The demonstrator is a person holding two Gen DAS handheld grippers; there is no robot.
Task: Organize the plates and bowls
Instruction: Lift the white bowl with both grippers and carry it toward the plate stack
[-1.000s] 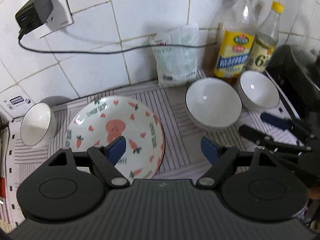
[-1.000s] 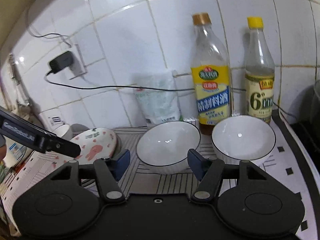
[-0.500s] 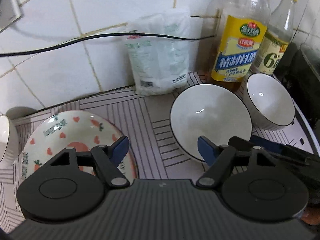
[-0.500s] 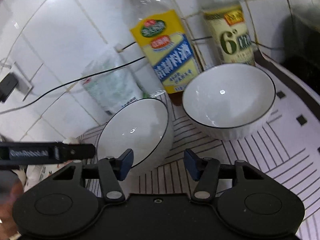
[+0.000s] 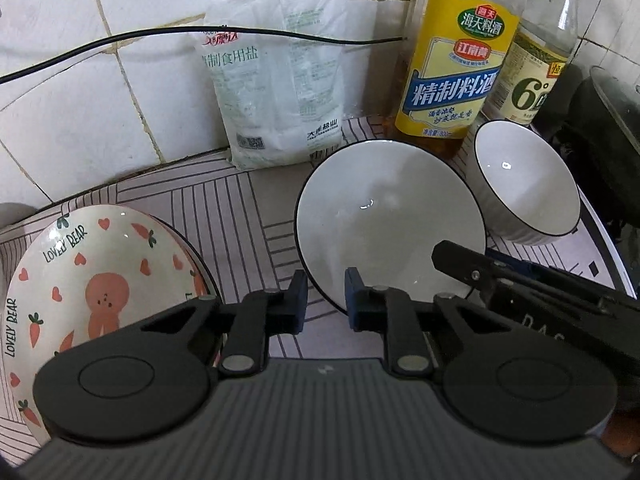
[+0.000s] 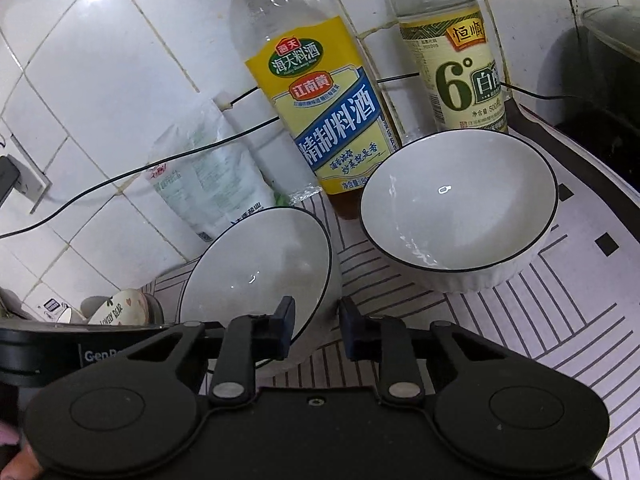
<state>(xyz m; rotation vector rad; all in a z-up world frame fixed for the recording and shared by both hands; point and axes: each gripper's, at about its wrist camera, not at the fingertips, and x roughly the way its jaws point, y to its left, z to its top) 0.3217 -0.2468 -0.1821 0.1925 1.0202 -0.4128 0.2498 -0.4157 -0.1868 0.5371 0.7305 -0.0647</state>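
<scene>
A white bowl with a black rim [image 5: 384,220] sits mid-counter, tilted up; it also shows in the right wrist view [image 6: 260,268]. My left gripper [image 5: 326,300] has its jaws closed on the bowl's near rim from the left. My right gripper [image 6: 314,326] has its jaws closed on the same bowl's rim from the right. A second white bowl [image 6: 460,204] stands to the right, also seen from the left wrist [image 5: 524,188]. A carrot-and-bear patterned plate [image 5: 96,280] lies at the left.
A cooking wine bottle [image 5: 452,60], a vinegar bottle [image 6: 452,56] and a salt bag [image 5: 276,92] stand against the tiled wall behind the bowls. A black cable [image 5: 120,38] runs along the wall. A dark pot [image 5: 608,128] is at the far right.
Both grippers moved in toward the middle bowl and narrowed their jaws onto its rim. The bowl now stands tilted.
</scene>
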